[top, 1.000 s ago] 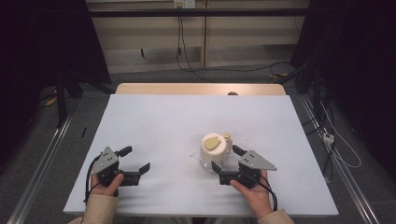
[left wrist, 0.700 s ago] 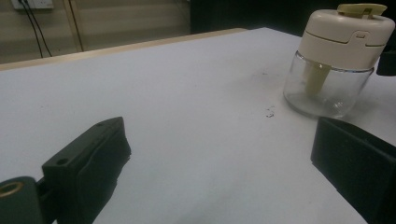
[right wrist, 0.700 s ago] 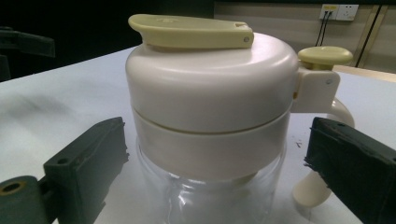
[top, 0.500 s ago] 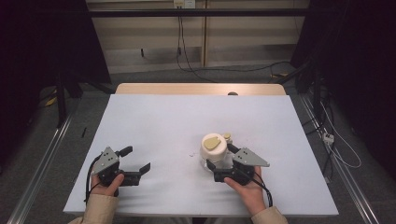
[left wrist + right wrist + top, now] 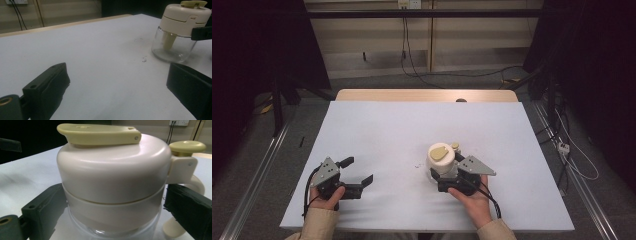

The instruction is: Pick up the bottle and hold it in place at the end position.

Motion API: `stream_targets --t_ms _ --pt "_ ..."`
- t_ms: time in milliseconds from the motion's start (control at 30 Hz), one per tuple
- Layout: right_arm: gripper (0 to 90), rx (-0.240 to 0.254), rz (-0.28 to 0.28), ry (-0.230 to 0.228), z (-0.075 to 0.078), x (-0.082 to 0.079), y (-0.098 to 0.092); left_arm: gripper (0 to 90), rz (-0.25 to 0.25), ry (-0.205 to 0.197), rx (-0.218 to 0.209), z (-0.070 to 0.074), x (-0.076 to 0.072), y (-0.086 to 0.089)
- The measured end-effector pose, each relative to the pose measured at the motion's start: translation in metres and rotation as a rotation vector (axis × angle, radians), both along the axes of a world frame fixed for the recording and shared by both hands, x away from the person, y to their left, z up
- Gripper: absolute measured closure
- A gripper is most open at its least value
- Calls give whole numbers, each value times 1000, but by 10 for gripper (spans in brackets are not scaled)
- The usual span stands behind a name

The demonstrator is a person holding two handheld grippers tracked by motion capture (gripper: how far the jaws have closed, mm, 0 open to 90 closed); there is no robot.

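Dim room with cables along the far wall, and a pale white table [image 5: 382, 130] in the middle with a wooden strip at its far edge.

Right gripper [image 5: 447, 172] sits at the near right of the table, held in the person's right hand [image 5: 472, 202]. Its 2 black jaws are spread and sit on either side of the jar [image 5: 442, 162], level with the band where the cream lid meets the glass. In the right gripper view the jar [image 5: 112, 192] fills the gap between the jaws, but I can't tell if the pads are actually touching it; there looks to be a sliver of space on the right side by the handle. So open around the jar, not clamped as far as I can see.

Jar itself: clear glass body, cream lid, an olive-yellow flap [image 5: 98, 133] lying flat on top and a small round knob [image 5: 187, 146] of the same colour at the handle side. It stands upright on the table, near edge, a bit right of centre.

Left gripper [image 5: 357, 172] is at the near left, well apart from the jar, held in the left hand [image 5: 327, 195]. Jaws wide open, nothing between them, just bare table. From the left gripper view the jar [image 5: 178, 32] is off to the far right, with a few dark specks [image 5: 144, 59] on the table just beside it.
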State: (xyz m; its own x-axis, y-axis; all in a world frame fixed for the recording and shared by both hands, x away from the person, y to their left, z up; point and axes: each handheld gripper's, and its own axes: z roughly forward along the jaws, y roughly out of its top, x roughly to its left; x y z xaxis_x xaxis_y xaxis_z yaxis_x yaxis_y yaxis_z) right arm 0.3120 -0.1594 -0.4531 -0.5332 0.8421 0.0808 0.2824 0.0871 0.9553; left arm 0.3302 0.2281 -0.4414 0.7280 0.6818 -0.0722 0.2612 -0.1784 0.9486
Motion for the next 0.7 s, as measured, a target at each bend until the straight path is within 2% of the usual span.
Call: stream_targets --t_ms 100,400,700 --pt "34 12 -8 8 0 1 2 36 -3 0 2 0 0 0" --pt "22 -1 -17 8 -2 6 10 36 1 -1 2 0 1 2" --pt "38 17 -36 18 -4 12 14 39 4 4 1 0 1 2"
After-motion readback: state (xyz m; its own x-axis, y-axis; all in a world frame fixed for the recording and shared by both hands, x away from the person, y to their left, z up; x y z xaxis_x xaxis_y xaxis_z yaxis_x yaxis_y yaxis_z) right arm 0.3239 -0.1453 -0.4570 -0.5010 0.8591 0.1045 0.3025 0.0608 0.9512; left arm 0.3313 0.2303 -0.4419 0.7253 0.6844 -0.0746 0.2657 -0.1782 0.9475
